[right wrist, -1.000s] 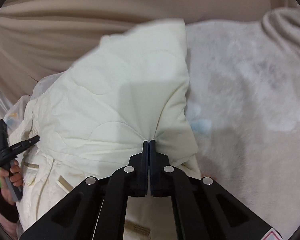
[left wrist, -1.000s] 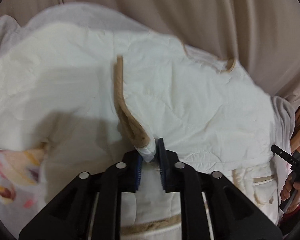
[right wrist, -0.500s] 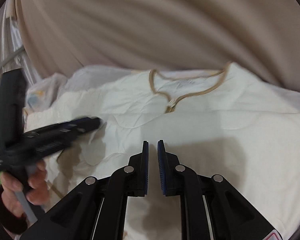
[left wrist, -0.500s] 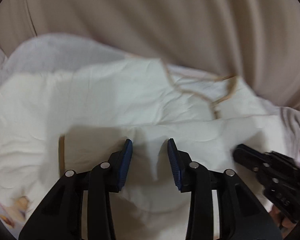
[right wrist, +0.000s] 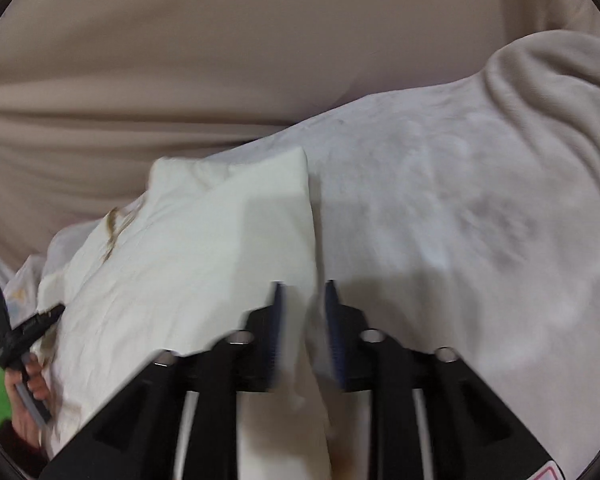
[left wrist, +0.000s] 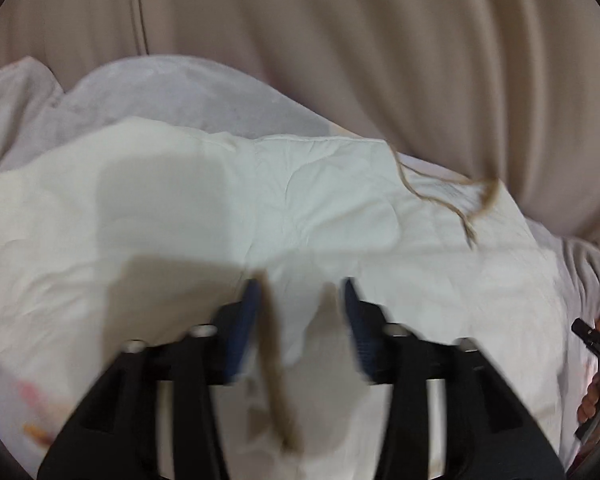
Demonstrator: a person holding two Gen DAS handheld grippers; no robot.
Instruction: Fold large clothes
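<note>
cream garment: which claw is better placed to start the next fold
Likely the left. The left claw, jaws opening, has the cream garment and its tan trim between them. The right claw, also opening, straddles the garment's side edge beside the grey blanket.

the quilted cream-white garment (left wrist: pixel 320 208) carried tan-brown trim along its neckline, and under it lay a fuzzy pale grey blanket (right wrist: pixel 460 200). behind both hung a plain beige fabric backdrop (left wrist: pixel 340 40). the black two-finger left gripper (left wrist: pixel 300 308) and the black two-finger right gripper (right wrist: pixel 302 304) wore dark blue pads.
</note>
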